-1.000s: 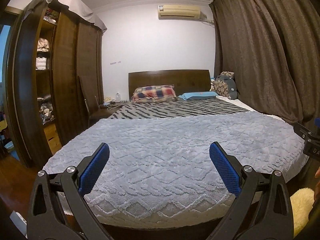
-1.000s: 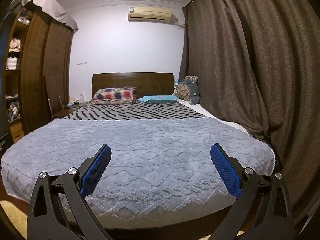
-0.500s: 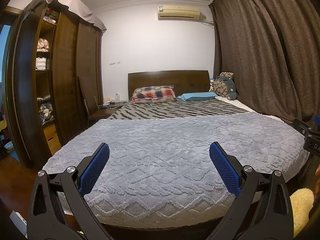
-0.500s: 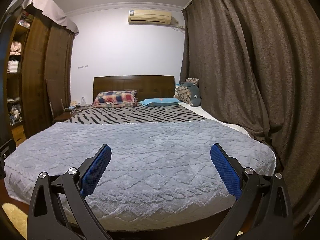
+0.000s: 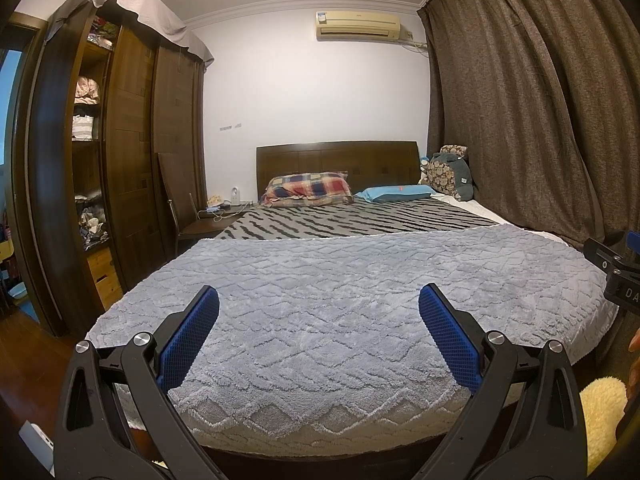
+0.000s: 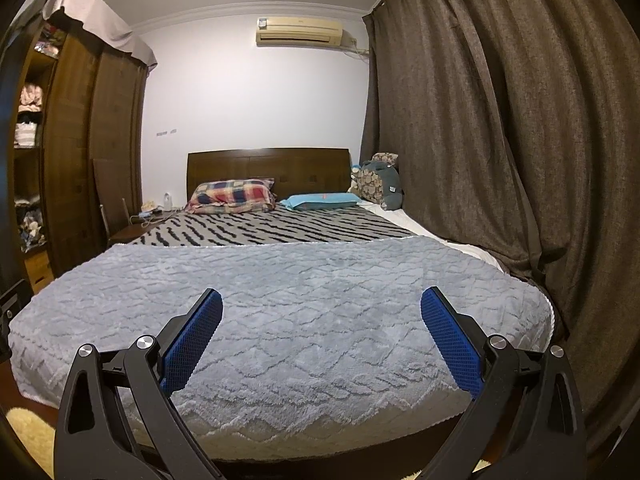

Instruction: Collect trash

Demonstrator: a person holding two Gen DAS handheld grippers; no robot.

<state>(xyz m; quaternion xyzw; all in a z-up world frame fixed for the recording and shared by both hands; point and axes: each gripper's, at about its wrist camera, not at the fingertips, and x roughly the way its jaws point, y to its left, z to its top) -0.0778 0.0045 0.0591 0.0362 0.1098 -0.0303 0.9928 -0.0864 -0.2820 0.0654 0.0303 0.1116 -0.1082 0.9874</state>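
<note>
- The left gripper (image 5: 319, 322) is held at the foot of the bed (image 5: 352, 320), its blue pads (image 5: 188, 340) spread wide with nothing between them.
- The right gripper (image 6: 321, 324) is held the same way, fingers wide apart and empty, above the near edge of the grey blanket (image 6: 288, 304).
- No trash can be made out in either view; where it lies cannot be told.
- The grey blanket is spread over the near half of the bed, and a black-and-grey striped cover (image 5: 344, 220) is seen beyond it.
- A plaid pillow (image 5: 308, 188) is laid against the wooden headboard (image 5: 336, 160), with a blue pillow (image 5: 394, 193) just beside it on the right.
- A stuffed toy (image 5: 450, 174) is propped in the far right corner of the bed, next to the brown curtains (image 5: 540, 120).
- An air conditioner (image 5: 357, 26) is mounted high on the white wall above the headboard.
- A tall dark wardrobe (image 5: 120, 152) is set along the left wall, with folded clothes seen on its open shelves.
- A chair (image 5: 176, 204) is placed between the wardrobe and the bed.
- Part of the right gripper is seen at the right edge of the left wrist view, beside the bed's corner.
- A pale yellow rug (image 5: 600, 412) is seen on the floor at the lower right of the left wrist view.
</note>
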